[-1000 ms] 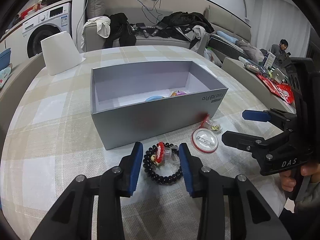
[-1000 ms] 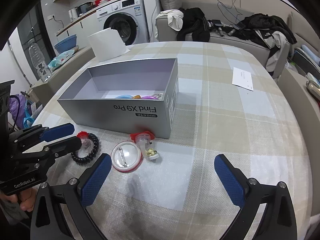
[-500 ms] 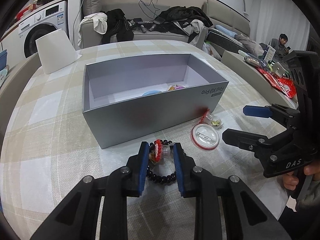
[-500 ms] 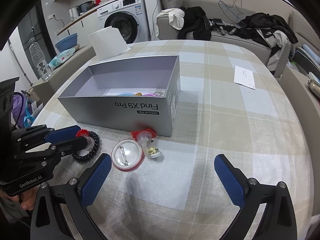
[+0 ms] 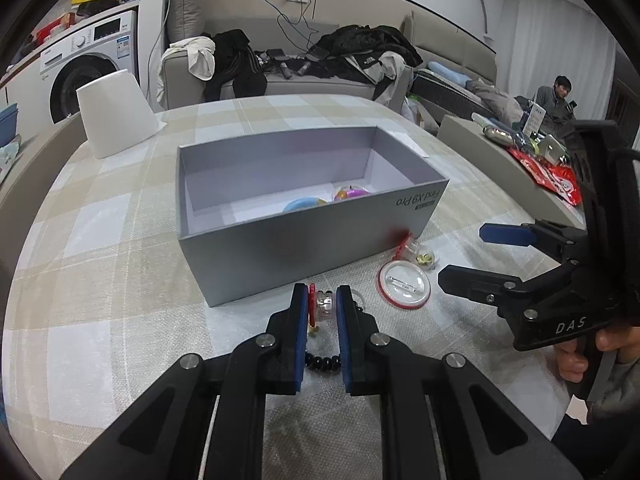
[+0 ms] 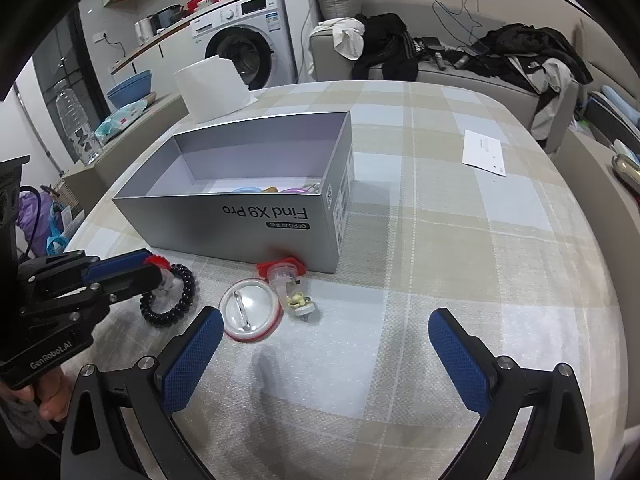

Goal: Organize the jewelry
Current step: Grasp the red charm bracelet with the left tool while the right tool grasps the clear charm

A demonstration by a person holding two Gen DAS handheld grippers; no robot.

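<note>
My left gripper (image 5: 323, 300) has just been closing, and its blue pads now pinch a small clear capsule with a red cap (image 5: 322, 303) — the grip sits just short of the grey box's (image 5: 288, 248) near wall, so there is little room ahead and open tablecloth (image 5: 100, 280) off to the left. The black bead bracelet (image 6: 170, 300) loops around that capsule; in the left wrist view only a few beads show between my fingers, and I cannot tell whether the pads touch them. My right gripper (image 6: 326, 344) stands wide open over bare cloth with nothing between its fingers, and the checked table runs clear to its right as far as a white slip of paper (image 6: 484, 154). Just ahead of the right gripper's left finger lies a round red-rimmed pin badge (image 6: 251, 314), back side up, and touching its edge a second clear capsule with a red cap (image 6: 286, 284), tipped on its side against the box's front wall. The box is open-topped and holds blue, orange and pink pieces in its right end. A white paper roll (image 6: 214, 88) stands beyond its far corner.
</note>
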